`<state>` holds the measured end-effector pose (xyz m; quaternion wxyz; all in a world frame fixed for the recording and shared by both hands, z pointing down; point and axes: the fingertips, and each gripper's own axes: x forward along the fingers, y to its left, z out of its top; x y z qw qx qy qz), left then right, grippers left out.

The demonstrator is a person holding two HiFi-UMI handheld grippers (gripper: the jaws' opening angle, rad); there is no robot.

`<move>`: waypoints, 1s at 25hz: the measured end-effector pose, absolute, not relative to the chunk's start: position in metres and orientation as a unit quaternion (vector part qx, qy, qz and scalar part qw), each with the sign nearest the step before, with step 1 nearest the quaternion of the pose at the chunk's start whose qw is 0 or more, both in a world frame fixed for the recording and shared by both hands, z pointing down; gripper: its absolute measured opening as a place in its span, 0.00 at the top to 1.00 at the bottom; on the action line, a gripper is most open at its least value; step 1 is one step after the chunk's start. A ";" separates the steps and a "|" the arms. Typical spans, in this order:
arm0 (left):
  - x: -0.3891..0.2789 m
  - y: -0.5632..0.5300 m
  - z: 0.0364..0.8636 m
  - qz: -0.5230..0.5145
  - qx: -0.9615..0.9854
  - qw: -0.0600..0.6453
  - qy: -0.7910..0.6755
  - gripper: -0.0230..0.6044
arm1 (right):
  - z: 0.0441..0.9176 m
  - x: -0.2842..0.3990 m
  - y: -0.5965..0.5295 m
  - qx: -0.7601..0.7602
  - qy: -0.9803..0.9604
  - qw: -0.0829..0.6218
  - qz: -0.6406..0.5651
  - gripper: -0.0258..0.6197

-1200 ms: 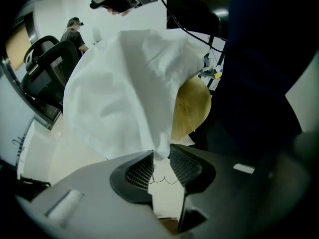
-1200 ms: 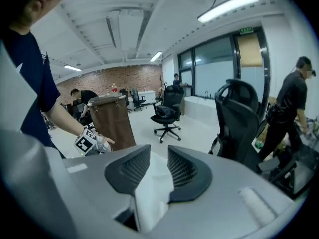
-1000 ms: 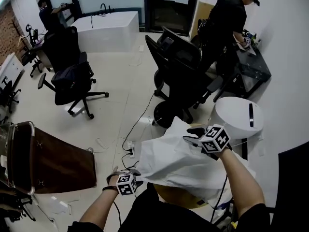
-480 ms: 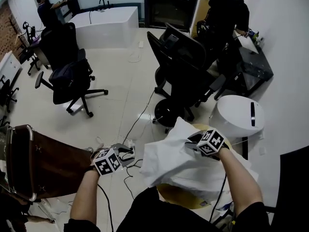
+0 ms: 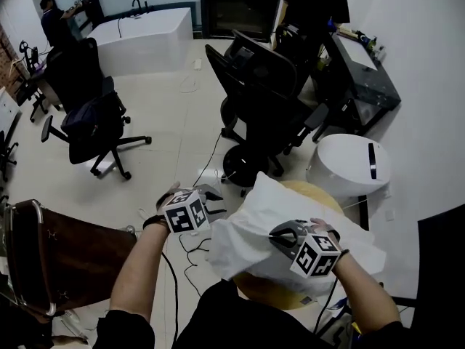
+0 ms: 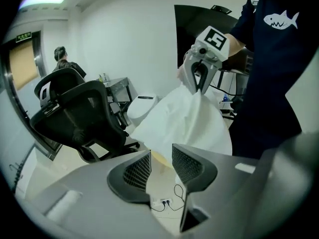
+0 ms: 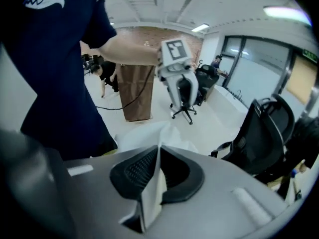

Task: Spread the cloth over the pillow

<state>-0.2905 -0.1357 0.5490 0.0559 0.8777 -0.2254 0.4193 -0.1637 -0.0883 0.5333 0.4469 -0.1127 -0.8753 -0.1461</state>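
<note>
A white cloth [image 5: 290, 213] lies bunched over a yellow round pillow [image 5: 324, 196] in front of me. My right gripper [image 5: 280, 235] is at the cloth's near edge; its jaws have just been closing and now pinch a fold of the cloth [image 7: 155, 180]. In the right gripper view the right gripper [image 7: 158, 156] has its pads pressed on that fold. My left gripper [image 5: 211, 195] hovers beside the cloth's left edge, apart from it. In the left gripper view the left gripper [image 6: 161, 156] is open with only floor showing through the gap, and the cloth [image 6: 184, 118] hangs beyond it.
Black office chairs [image 5: 261, 93] stand just behind the pillow, with a white round stool [image 5: 349, 167] to their right. A brown leather case [image 5: 73, 257] is at the lower left. Cables and a power strip [image 5: 190, 244] lie on the floor below my left hand. People stand at the back.
My left gripper has risen from low at the cloth's near-left corner, swung out left, and come up beside the cloth's left edge. The right gripper has dropped from the cloth's top to its near edge.
</note>
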 end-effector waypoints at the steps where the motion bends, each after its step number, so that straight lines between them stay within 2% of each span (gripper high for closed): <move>1: -0.288 -0.137 0.550 0.423 0.878 0.055 -0.216 0.77 | 0.530 -0.160 -0.076 -0.118 -0.874 0.444 -0.156 0.93; 9: -0.235 -0.132 0.566 0.398 0.907 0.096 -0.096 0.77 | 0.536 -0.143 -0.029 -0.111 -0.873 0.444 -0.172 0.93; 10: -0.226 -0.130 0.571 0.400 0.909 0.098 -0.072 0.75 | 0.538 -0.142 -0.027 -0.108 -0.873 0.444 -0.170 0.93; 13: -0.204 -0.121 0.586 0.418 0.903 0.094 -0.003 0.61 | 0.542 -0.142 -0.025 -0.100 -0.877 0.442 -0.160 0.93; 15: -0.198 -0.116 0.593 0.427 0.898 0.104 0.028 0.60 | 0.542 -0.143 -0.026 -0.096 -0.879 0.440 -0.157 0.93; 21: -0.193 -0.111 0.614 0.435 0.889 0.130 0.059 0.62 | 0.539 -0.146 -0.030 -0.090 -0.882 0.436 -0.155 0.93; 23: -0.192 -0.109 0.620 0.435 0.887 0.138 0.066 0.67 | 0.540 -0.147 -0.029 -0.090 -0.882 0.435 -0.155 0.93; 25: -0.193 -0.107 0.626 0.444 0.883 0.138 0.069 0.81 | 0.540 -0.148 -0.030 -0.089 -0.883 0.434 -0.153 0.93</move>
